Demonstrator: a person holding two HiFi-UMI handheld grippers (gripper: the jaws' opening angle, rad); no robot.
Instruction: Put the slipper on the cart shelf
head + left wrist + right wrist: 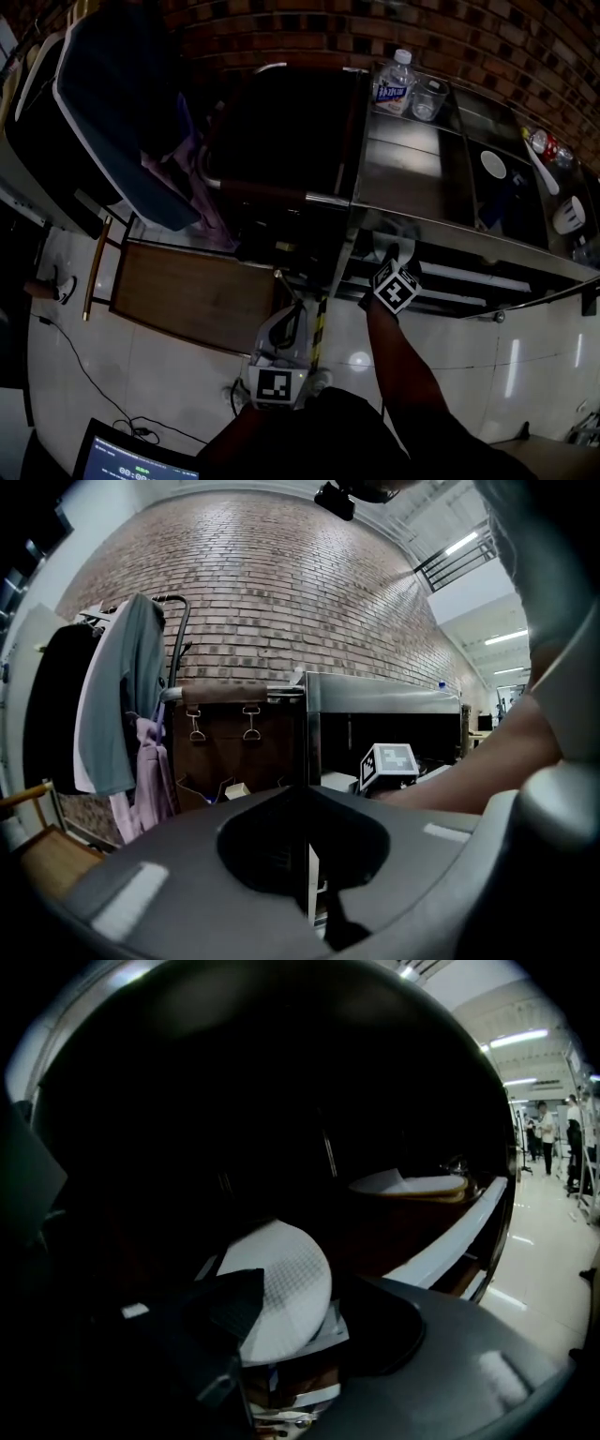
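Note:
The steel cart (403,169) stands ahead of me, and my right gripper (395,270) reaches into its dark lower shelf. In the right gripper view a white slipper (281,1283) stands tilted between that gripper's (314,1324) spread jaws, leaning against the left finger (220,1302); the right finger stays clear of it. A second pale slipper (412,1185) lies farther along the same shelf. My left gripper (286,314) hangs low in front of the cart, its jaws (305,803) together with nothing between them. The right gripper's marker cube (387,766) shows in the left gripper view.
On the cart's top stand a water bottle (396,80), a glass (428,98) and a white bowl (493,164). Left of the cart a rack of hanging clothes (122,112) and a brown panel (197,291). A laptop (131,459) sits on the floor near my feet.

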